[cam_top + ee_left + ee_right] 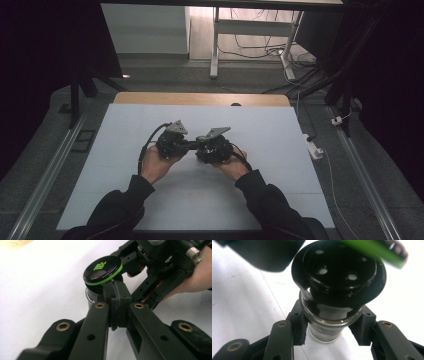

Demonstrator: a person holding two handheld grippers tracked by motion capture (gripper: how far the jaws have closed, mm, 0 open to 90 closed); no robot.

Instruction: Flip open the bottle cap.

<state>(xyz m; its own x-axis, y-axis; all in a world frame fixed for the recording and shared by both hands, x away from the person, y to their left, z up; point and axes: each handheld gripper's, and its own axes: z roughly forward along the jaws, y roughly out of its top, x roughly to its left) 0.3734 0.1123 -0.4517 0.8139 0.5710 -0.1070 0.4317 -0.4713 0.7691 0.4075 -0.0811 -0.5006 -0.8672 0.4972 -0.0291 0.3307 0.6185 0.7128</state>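
Note:
A small glass shaker jar (325,331) has a black cap with several sprinkle holes (339,272). My right gripper (329,326) is shut on the jar just under the cap, one pad on each side. The jar's round black flip lid with a green rim (102,270) stands open and tilted. My left gripper (117,302) is shut, its pads pinching the near edge of that lid. In the high view both hands hold the left gripper (187,144) and the right gripper (202,149) tip to tip above the middle of the white table (150,200). The jar is hidden between them there.
A wooden strip (200,98) runs along the table's far edge. Beyond it stand white desk legs (215,45) among floor cables. A white power strip (314,149) lies off the right edge. Metal rails (45,175) run along both sides of the table.

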